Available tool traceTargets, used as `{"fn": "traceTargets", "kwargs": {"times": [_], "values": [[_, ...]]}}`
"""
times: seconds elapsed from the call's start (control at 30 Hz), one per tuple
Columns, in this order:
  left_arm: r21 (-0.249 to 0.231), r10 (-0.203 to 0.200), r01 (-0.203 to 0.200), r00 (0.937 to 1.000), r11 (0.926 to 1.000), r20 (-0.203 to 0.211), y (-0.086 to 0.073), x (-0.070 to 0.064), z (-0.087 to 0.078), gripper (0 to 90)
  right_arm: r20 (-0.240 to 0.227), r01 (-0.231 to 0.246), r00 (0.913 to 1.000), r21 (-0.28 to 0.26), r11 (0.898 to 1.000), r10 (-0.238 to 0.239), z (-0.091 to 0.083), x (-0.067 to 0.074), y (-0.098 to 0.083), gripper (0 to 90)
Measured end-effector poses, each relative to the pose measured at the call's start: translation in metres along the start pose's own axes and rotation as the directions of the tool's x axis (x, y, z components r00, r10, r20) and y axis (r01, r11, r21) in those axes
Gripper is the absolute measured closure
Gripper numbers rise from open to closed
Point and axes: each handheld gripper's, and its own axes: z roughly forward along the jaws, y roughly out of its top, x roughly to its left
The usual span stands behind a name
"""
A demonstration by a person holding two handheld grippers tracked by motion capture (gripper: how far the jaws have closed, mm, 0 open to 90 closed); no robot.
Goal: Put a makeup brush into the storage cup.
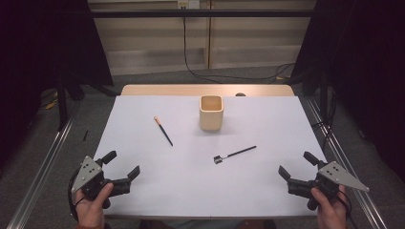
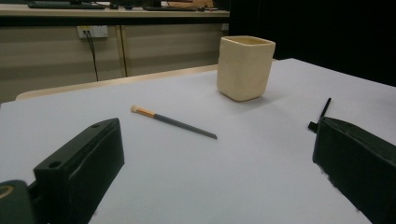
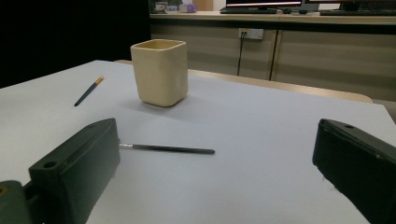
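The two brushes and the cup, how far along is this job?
Nothing looks done yet: the cup stands upright, with no brush seen in it. The orange-tipped brush and the black brush both lie flat on the table, apart from the cup. Nothing is in hand: the left tongs and right tongs are open and hold nothing. Both brushes remain, likely bound for the cup.

I am holding my two black jaws wide apart with nothing between them. Ahead, nearer my left jaw, a slim dark brush with a tan tip [image 2: 173, 122] is lying flat on the white tabletop [image 2: 224, 177]. Beyond it, toward my right jaw, a cream square-sided cup [image 2: 244, 67] is standing upright.
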Motion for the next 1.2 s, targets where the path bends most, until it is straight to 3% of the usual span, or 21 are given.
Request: {"fn": "traceTargets", "kwargs": {"times": [0.13, 0.27, 0.5, 0.87, 1.0, 1.2], "values": [[-0.010, -0.011, 0.011, 0.9999, 0.9999, -0.013, 0.001, -0.001, 0.002, 2.0, 0.001, -0.009, 1.0000, 0.000, 1.000, 0.009, 0.000, -0.001, 0.000, 0.0], [-0.013, -0.030, 0.030, 0.9996, 0.9995, -0.001, 0.001, -0.001, 0.004, 2.0, -0.007, -0.003, 1.0000, -0.005, 1.000, 0.003, -0.001, -0.002, 0.000, 0.0], [0.001, -0.005, 0.005, 0.9999, 1.0000, 0.008, 0.002, -0.003, 0.003, 2.0, -0.018, -0.010, 0.9998, -0.003, 1.000, 0.010, 0.000, -0.002, -0.001, 0.0], [0.010, -0.022, 0.022, 0.9993, 0.9997, 0.029, 0.002, -0.010, 0.001, 2.0, -0.043, -0.003, 0.9991, -0.005, 1.000, 0.003, 0.001, 0.004, 0.002, 0.0], [0.016, -0.009, 0.008, 0.9985, 0.9998, 0.054, 0.006, -0.014, 0.004, 2.1, -0.054, 0.002, 0.9985, 0.001, 1.000, -0.002, 0.002, 0.005, 0.003, 0.0], [0.019, -0.023, 0.022, 0.9983, 0.9996, 0.054, 0.009, -0.016, 0.009, 1.7, -0.051, -0.006, 0.9987, -0.006, 1.000, 0.005, 0.001, 0.005, 0.003, 0.0]]}}
